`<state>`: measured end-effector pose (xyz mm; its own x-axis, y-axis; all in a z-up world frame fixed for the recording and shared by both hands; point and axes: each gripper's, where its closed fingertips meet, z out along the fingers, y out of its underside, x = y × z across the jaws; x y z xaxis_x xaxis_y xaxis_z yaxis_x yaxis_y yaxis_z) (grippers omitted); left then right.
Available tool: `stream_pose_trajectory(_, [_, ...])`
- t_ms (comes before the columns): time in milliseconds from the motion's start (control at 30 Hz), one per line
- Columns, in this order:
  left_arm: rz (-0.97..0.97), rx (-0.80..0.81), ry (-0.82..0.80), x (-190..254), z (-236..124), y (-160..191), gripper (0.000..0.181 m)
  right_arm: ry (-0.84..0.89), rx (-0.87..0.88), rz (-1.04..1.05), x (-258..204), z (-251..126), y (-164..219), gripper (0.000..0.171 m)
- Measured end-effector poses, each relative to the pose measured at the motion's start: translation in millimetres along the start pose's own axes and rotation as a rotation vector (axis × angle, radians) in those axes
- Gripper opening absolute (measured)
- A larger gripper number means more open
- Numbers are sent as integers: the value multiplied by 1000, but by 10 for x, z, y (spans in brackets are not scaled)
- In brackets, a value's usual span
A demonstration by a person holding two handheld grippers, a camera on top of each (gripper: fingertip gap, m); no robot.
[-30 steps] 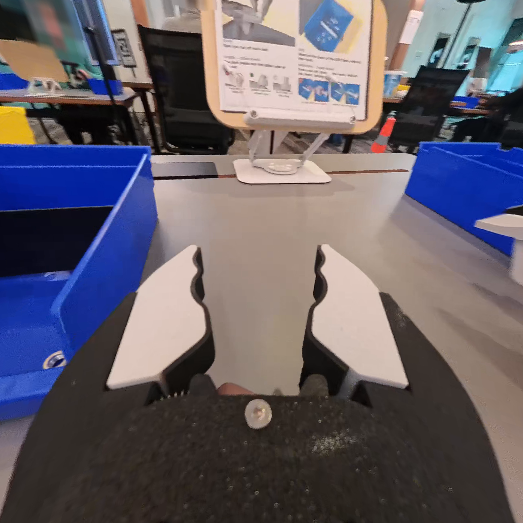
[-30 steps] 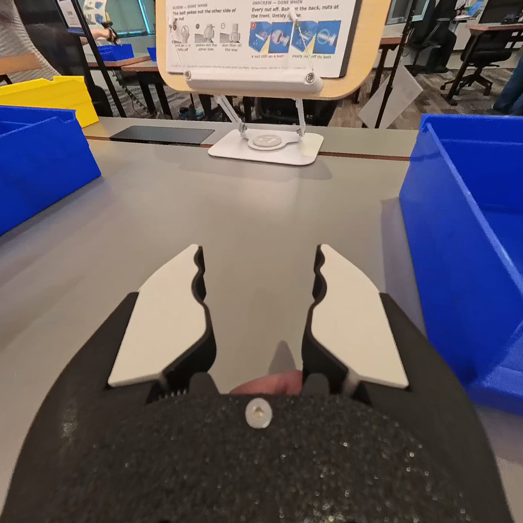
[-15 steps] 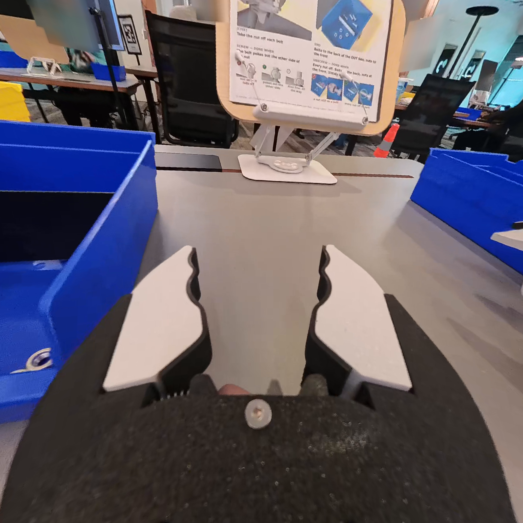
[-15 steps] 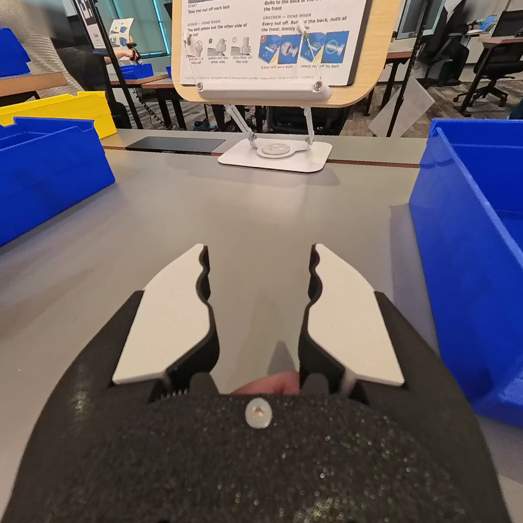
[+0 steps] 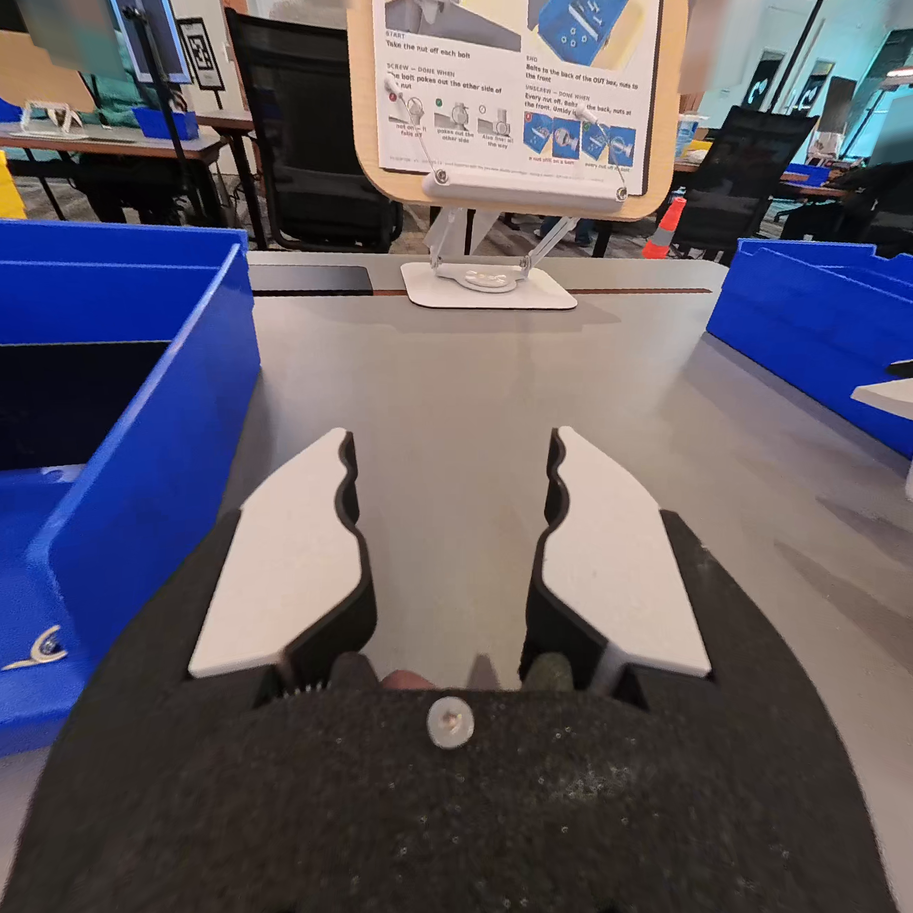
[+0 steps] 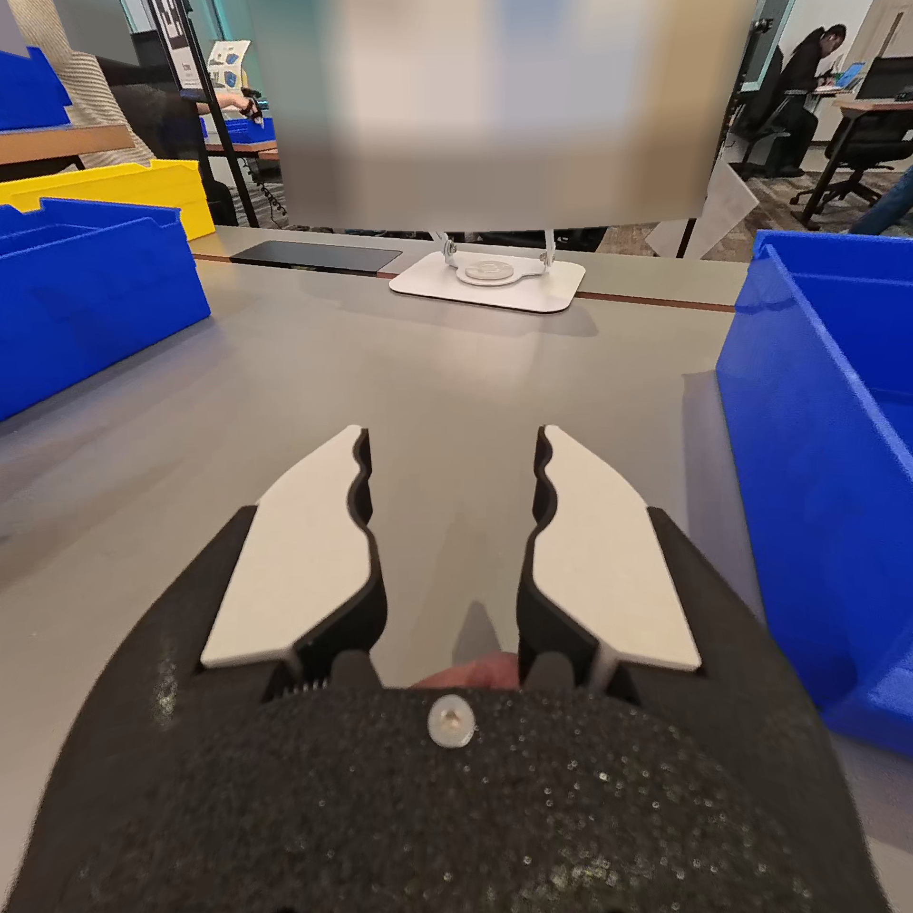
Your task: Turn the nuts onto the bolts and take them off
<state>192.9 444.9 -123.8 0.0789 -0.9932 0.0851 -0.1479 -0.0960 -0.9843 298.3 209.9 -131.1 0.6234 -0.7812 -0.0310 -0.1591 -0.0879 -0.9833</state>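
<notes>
Over the bare middle of the grey table (image 5: 469,375) | left gripper (image 5: 450,439) and right gripper (image 6: 452,437) both spread apart, empty | advice: reach into left-edge blue bin (image 5: 148,395) squarely for a bolt.

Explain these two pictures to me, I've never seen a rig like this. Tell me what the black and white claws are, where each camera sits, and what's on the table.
Each picture comes from a camera mounted on a hand-held gripper, looking along its two white-faced fingers. One shows the left gripper, the other the right gripper. Both are open and hold nothing. They hover over a bare grey table. A blue plastic bin stands at the left and another at the right. At the far edge stands a wooden board with an instruction sheet on a white stand. A small metal piece lies in the left bin, too small to identify.
</notes>
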Motion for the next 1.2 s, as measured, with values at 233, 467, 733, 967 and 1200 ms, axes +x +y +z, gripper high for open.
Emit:
stream_pose_trajectory(233, [-24, 6, 6, -13, -18, -7, 74, -9, -5, 19, 7, 3, 7, 62])
stream_pose_trajectory(467, [-34, -1, 30, 8, -10, 0, 74, -15, -13, 36, 16, 9, 17, 60])
stream_pose_trajectory(733, [-20, -2, 36, 32, -2, 0, 73, -21, -21, 51, 23, 15, 27, 59])
stream_pose_trajectory(967, [100, -72, 98, -40, -376, -313, 65, -38, -51, 72, 24, 43, 61, 58])
stream_pose_trajectory(1200, [426, -676, 102, -1435, -566, -250, 58, -78, -66, 108, 14, 56, 79, 57])
